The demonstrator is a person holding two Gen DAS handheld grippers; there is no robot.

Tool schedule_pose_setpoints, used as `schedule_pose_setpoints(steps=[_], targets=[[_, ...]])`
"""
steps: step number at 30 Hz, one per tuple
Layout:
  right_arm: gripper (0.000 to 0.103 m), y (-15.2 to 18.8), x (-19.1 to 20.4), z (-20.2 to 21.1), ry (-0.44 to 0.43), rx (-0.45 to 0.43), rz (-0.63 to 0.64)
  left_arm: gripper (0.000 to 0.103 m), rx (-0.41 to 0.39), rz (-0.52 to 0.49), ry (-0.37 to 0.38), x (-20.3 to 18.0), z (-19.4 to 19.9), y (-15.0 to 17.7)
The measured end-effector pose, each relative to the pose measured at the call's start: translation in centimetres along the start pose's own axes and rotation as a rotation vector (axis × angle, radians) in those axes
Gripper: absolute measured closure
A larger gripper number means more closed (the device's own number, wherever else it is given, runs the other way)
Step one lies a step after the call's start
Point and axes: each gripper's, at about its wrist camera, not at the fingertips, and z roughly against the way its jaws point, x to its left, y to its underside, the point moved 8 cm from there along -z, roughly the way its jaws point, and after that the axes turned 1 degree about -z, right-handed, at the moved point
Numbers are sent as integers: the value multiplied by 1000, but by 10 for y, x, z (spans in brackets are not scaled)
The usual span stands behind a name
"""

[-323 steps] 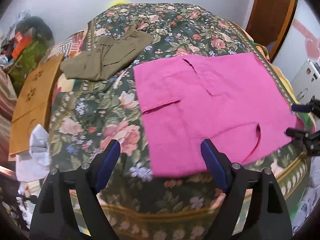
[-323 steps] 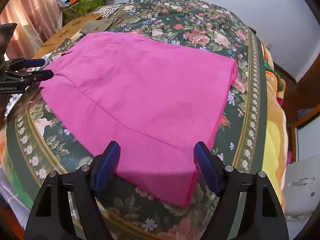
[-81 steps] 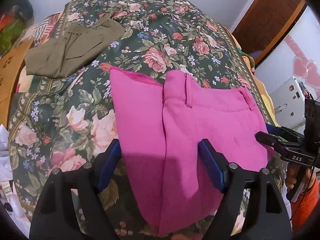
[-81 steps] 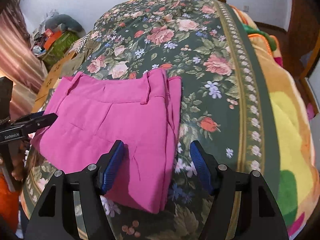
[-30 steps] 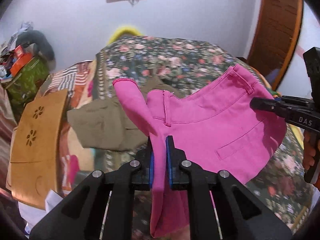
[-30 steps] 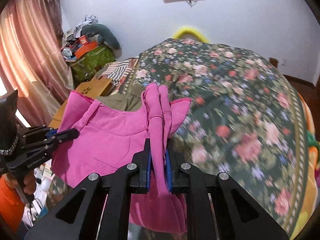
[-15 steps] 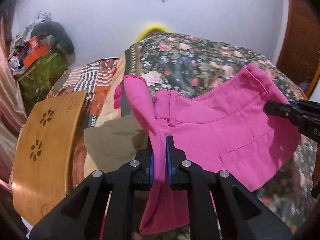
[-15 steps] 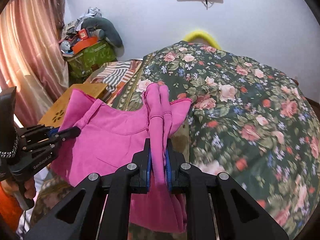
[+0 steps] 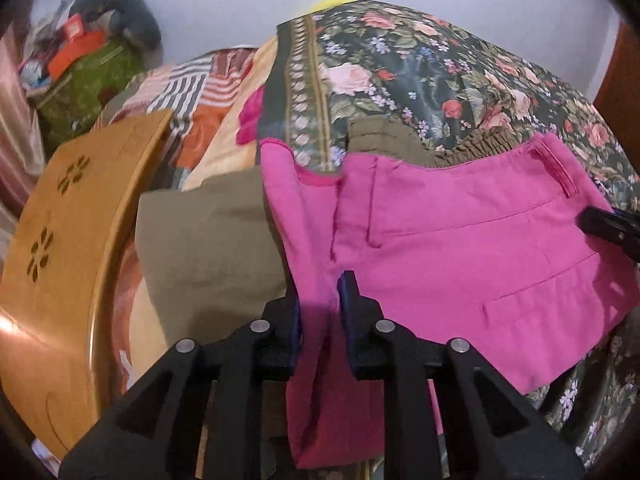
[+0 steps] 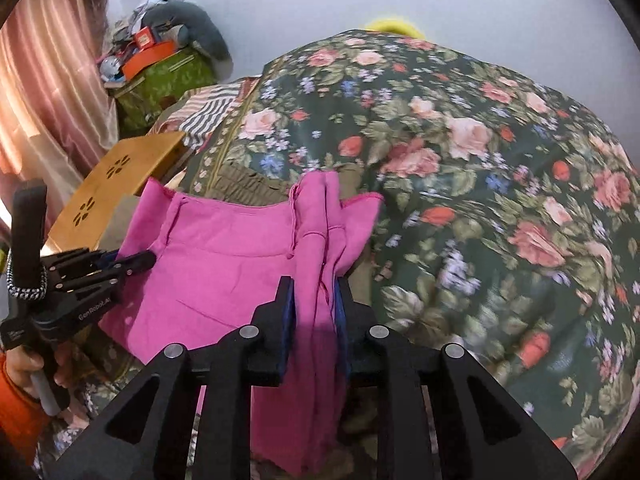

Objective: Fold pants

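The pink pants [image 9: 460, 248] are folded and held above the bed [image 10: 480, 160] near its left edge, over the olive garment [image 9: 208, 248]. The left gripper [image 9: 320, 300] has its fingers clamped on one bunched end of the pants. The right gripper [image 10: 316, 300] has its fingers clamped on the opposite bunched end (waistband side). A wooden board [image 9: 60, 260] lies beside the bed's left edge.

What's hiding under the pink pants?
Under the pink pants lie olive-green pants on the flowery bedspread. Their elastic waistband peeks out above; the middle part is covered, so its shape can't be seen.
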Motion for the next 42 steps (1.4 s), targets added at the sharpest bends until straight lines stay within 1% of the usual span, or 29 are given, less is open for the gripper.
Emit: schedule_pose_setpoints(steps=[1, 3, 6, 9, 11, 14, 17, 18, 20, 22, 23, 24, 26, 27, 28, 30, 32, 33, 37, 40, 42], targets=[[82, 2, -2, 2, 1, 0, -5, 78, 6, 4, -6, 1, 1, 3], [77, 7, -9, 8, 24, 3, -3, 76, 20, 1, -22, 6, 4, 9], [77, 13, -16, 21, 41, -2, -4, 75, 41, -8, -46, 12, 12, 19], [76, 18, -19, 39, 48, 1, -17, 75, 70, -9, -84, 21, 23, 31], [76, 19, -21, 52, 73, -4, -20, 75, 82, 6, -82, 25, 37, 38], [76, 18, -15, 86, 59, -34, -23, 75, 65, 23, -56, 23, 66, 41], [76, 15, -2, 121, 49, -78, -12, 75, 8, 11, -28, 12, 113, 38], [76, 13, 5, 139, 43, -105, -5, 75, -21, 2, -10, 4, 136, 37], [76, 10, 18, 168, 31, -149, 10, 75, -62, -13, 18, -8, 167, 35], [76, 9, 34, 202, 13, -207, 28, 75, -115, -38, 35, -24, 208, 34], [76, 10, 42, 219, 5, -239, 36, 75, -144, -53, 41, -31, 228, 34], [76, 11, 51, 239, -3, -270, 46, 75, -188, -68, 56, -42, 257, 36], [76, 14, 63, 268, -12, -320, 61, 75, -239, -78, 73, -54, 291, 37], [76, 18, 73, 288, -19, -355, 75, 75, -276, -85, 83, -61, 315, 40], [76, 20, 78, 298, -25, -372, 84, 75, -309, -87, 90, -66, 334, 43], [76, 28, 93, 330, -36, -437, 102, 75, -381, -96, 123, -76, 376, 52], [76, 39, 106, 359, -45, -490, 120, 75, -429, -100, 126, -81, 403, 59], [76, 44, 111, 367, -48, -510, 130, 75, -464, -107, 123, -85, 422, 66], [76, 66, 129, 403, -39, -592, 155, 75, -566, -94, 113, -90, 469, 87], [76, 79, 137, 416, -63, -624, 147, 75, -628, -83, 107, -92, 495, 101], [76, 88, 145, 422, -81, -647, 141, 75, -682, -92, 79, -94, 513, 112]])
